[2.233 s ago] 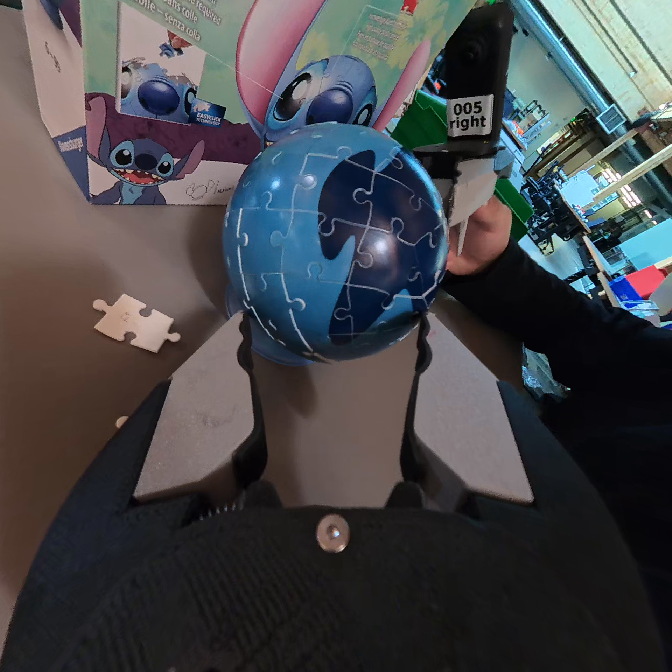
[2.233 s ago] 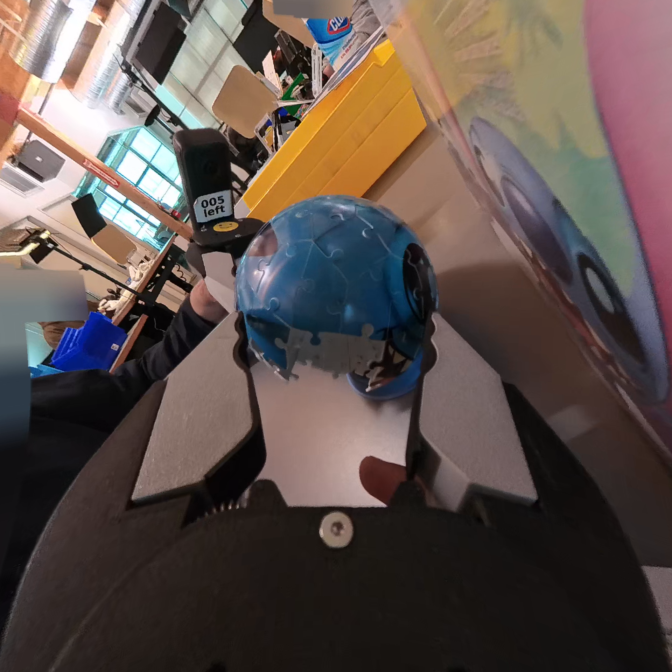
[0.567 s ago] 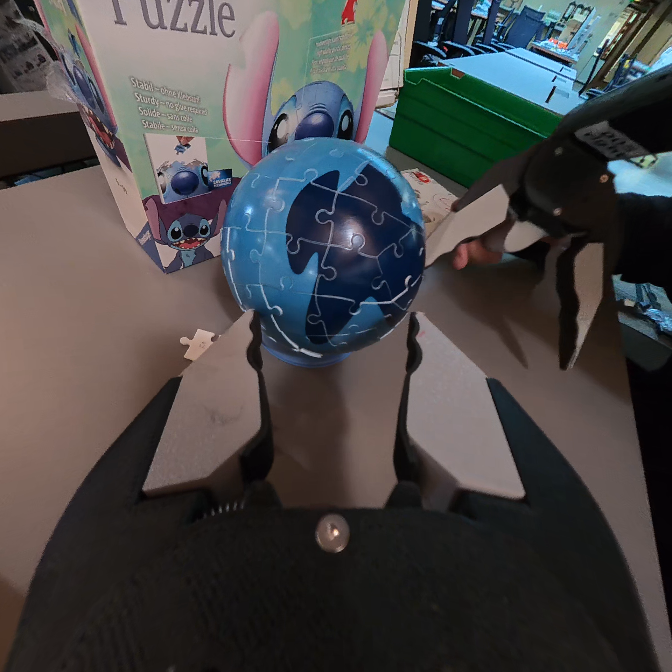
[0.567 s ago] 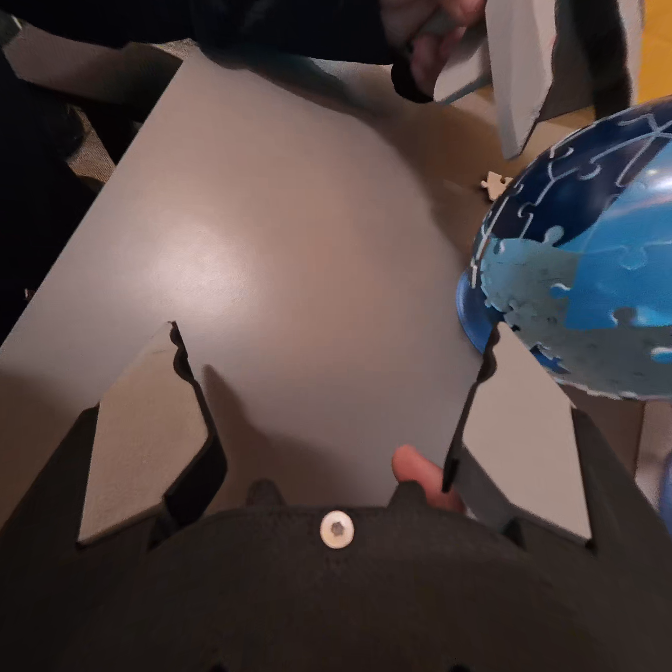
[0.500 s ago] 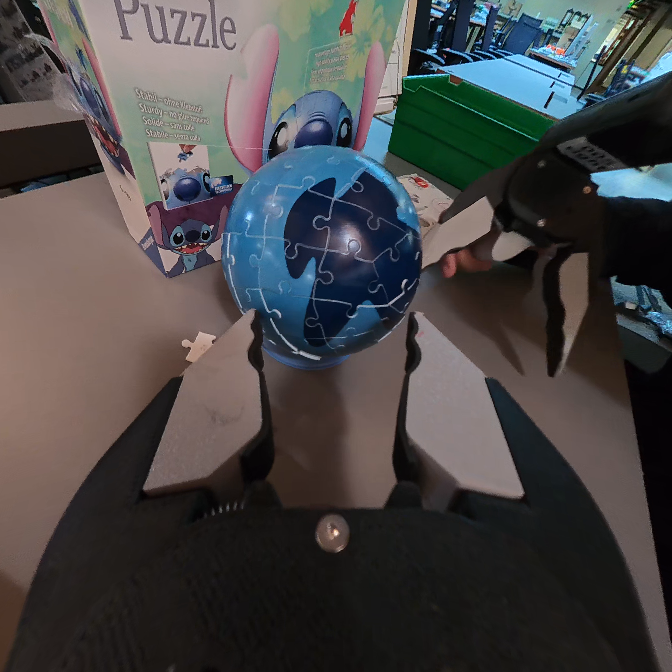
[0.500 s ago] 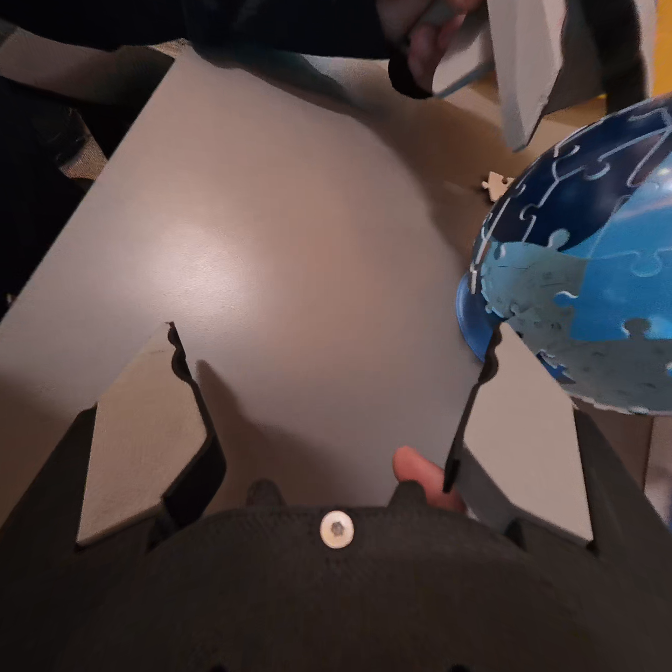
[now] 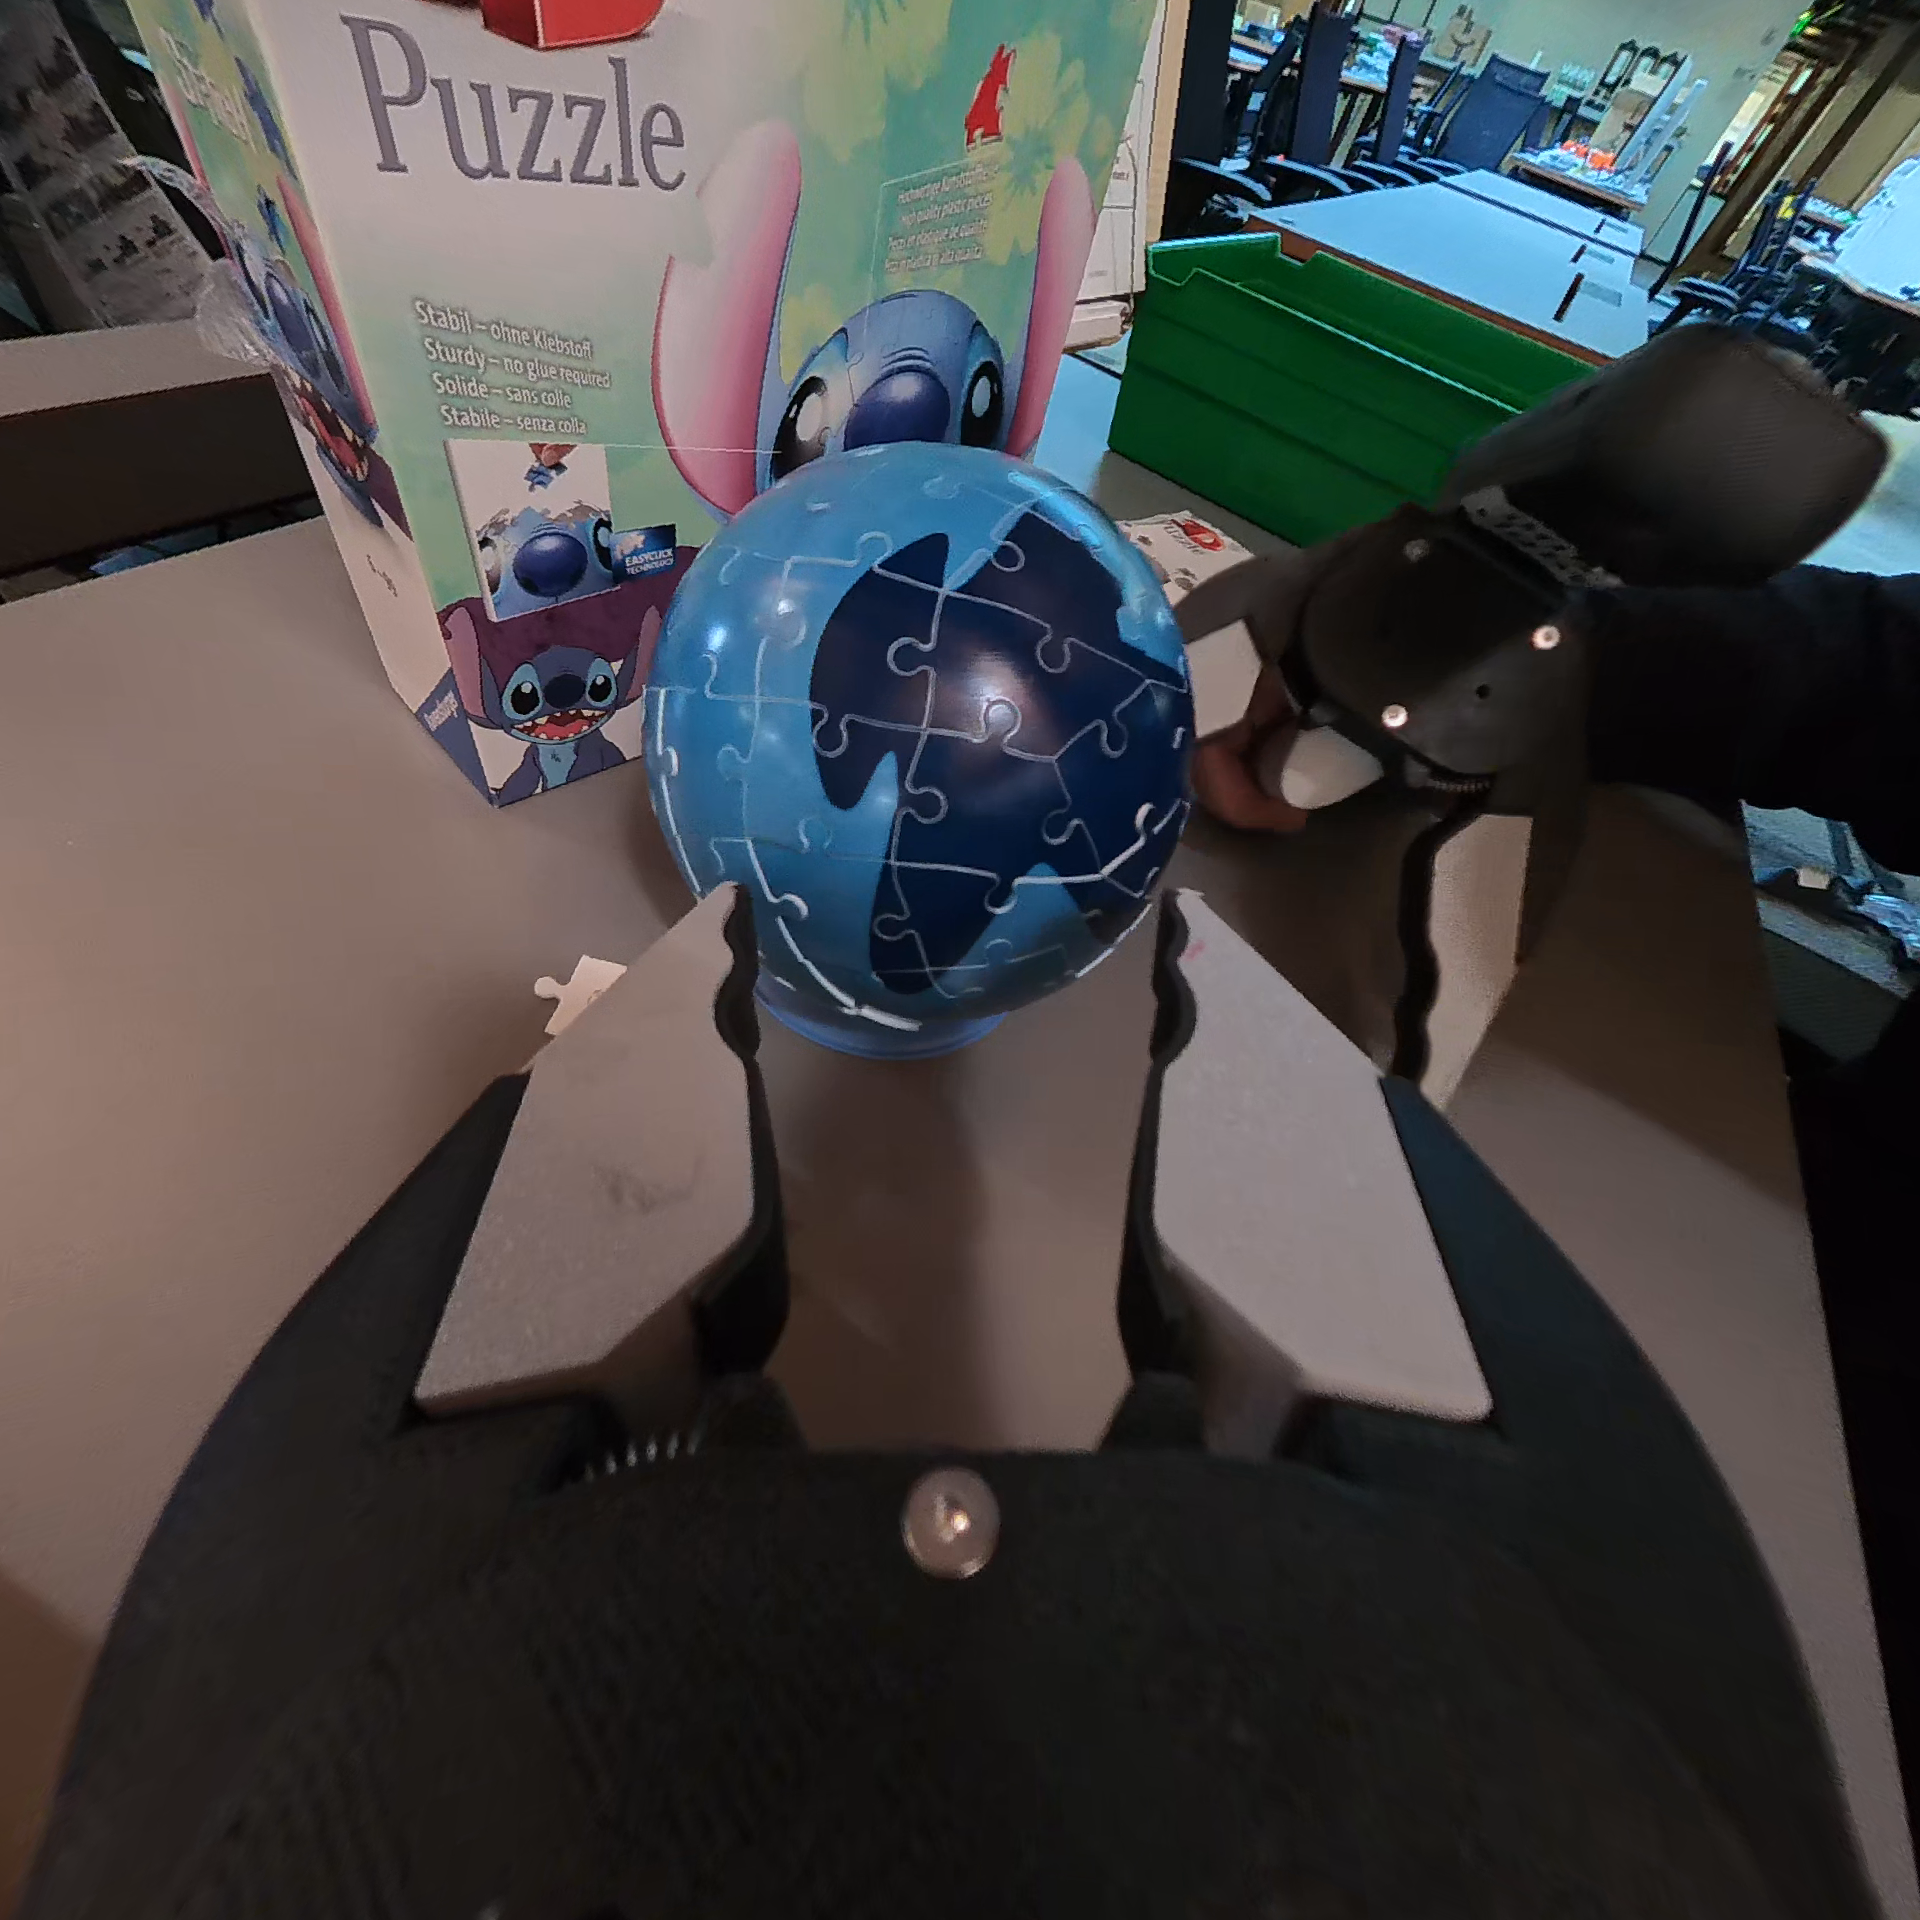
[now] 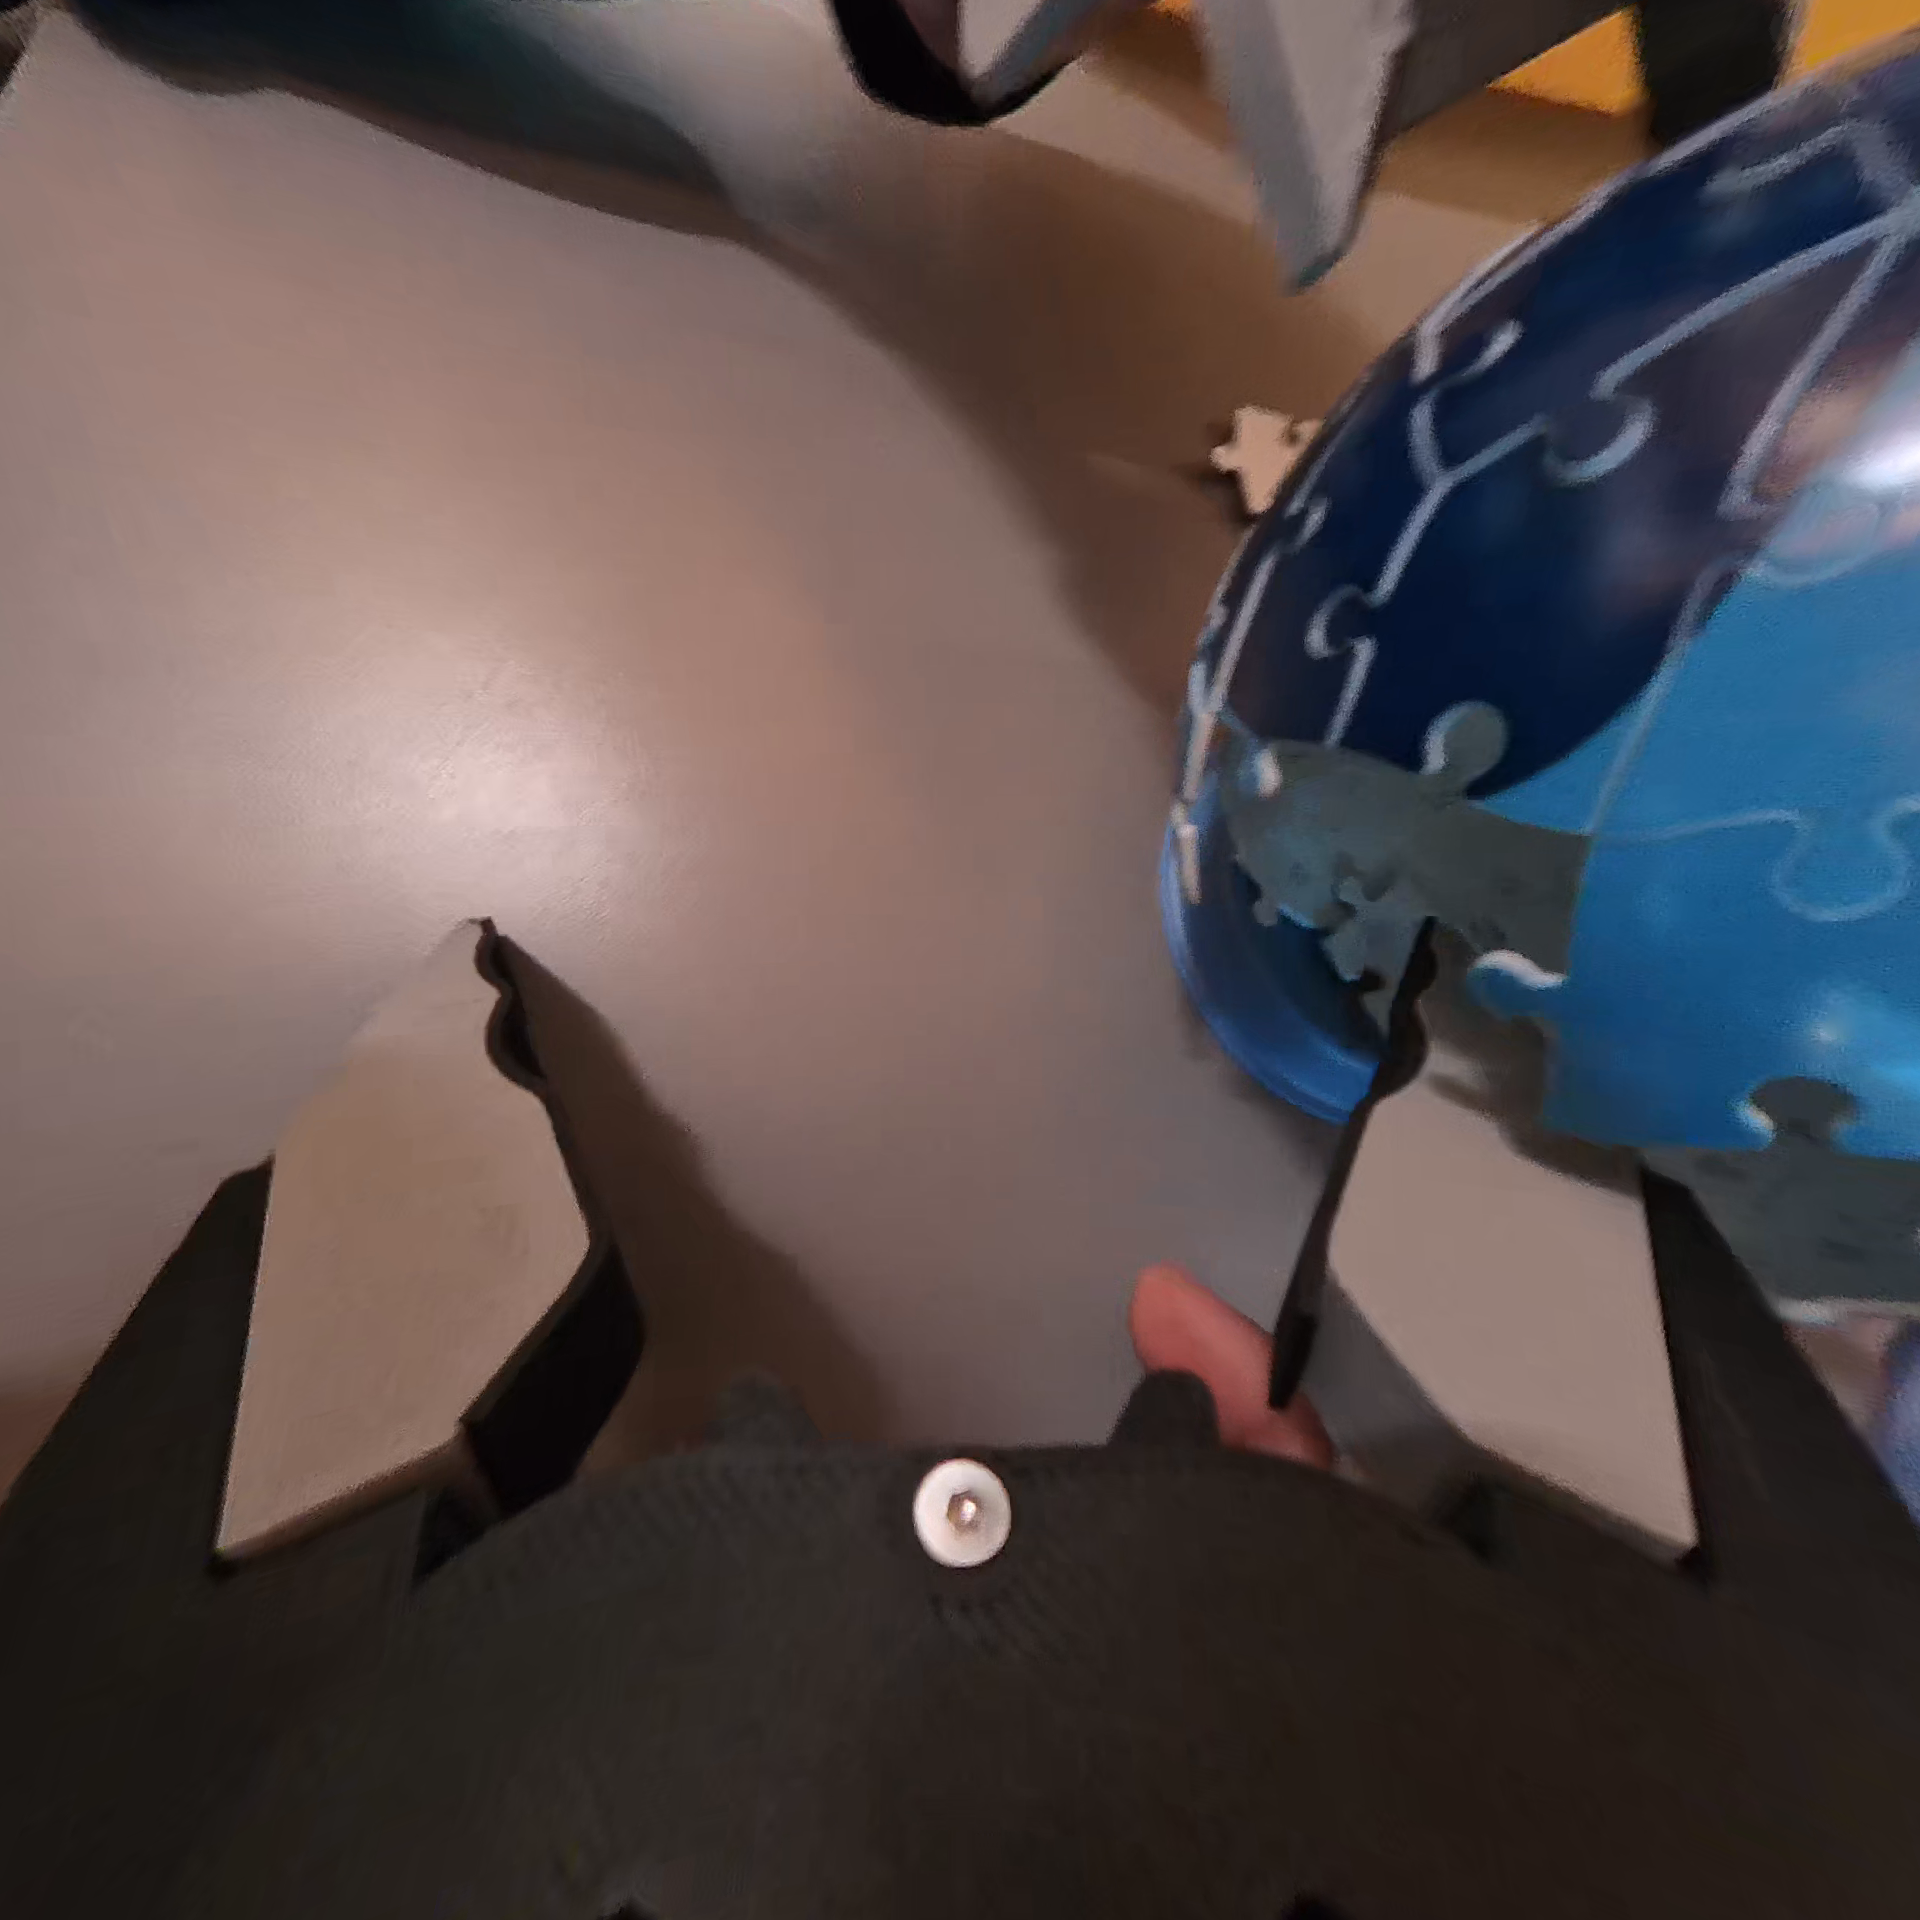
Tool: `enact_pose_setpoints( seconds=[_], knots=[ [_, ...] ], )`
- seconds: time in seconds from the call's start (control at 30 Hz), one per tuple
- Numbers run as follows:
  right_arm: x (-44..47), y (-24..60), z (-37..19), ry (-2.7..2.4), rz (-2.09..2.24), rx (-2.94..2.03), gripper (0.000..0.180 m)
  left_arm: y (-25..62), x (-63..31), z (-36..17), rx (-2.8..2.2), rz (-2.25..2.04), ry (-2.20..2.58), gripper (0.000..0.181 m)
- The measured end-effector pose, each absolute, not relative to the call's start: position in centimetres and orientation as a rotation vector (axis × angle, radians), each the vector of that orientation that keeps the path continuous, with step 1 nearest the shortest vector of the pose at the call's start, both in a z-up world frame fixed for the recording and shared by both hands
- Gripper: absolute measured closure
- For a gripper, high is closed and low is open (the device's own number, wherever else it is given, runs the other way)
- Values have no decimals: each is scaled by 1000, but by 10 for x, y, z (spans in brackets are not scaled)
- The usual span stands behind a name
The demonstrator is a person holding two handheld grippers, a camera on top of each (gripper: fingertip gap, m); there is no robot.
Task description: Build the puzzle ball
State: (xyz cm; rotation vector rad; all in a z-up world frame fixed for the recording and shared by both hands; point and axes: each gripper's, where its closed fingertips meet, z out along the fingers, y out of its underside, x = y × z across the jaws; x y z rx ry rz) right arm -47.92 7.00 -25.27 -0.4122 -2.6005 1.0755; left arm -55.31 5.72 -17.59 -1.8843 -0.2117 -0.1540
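Puzzle ball (image 7: 914, 727) sits on its blue base on the bench (image 7: 208, 935): probably light, hollow, slick, easily popped apart. Left gripper (image 7: 951, 914) half-open around its underside; right gripper (image 8: 956, 935) wide open, empty. Loose piece (image 7: 577, 992) left.

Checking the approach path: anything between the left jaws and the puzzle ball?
No. In the left wrist view, only bare table lies between the open left gripper and the puzzle ball.

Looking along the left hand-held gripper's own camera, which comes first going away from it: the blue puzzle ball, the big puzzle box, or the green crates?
1. Blue jigsaw puzzle ball, right at the fingertips, centre.
2. Tall printed cardboard puzzle box, standing behind the ball, to the left.
3. Stacked green plastic crates, farthest, back right.
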Motion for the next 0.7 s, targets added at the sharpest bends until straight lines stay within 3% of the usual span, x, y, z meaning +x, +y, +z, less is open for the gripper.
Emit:
enact_pose_setpoints(
  seconds=[0.7],
  knots=[
    [-472,71,-261,-2680,983,-554,23,58,-551,-177,-1890,-167,-209,106]
  ],
)
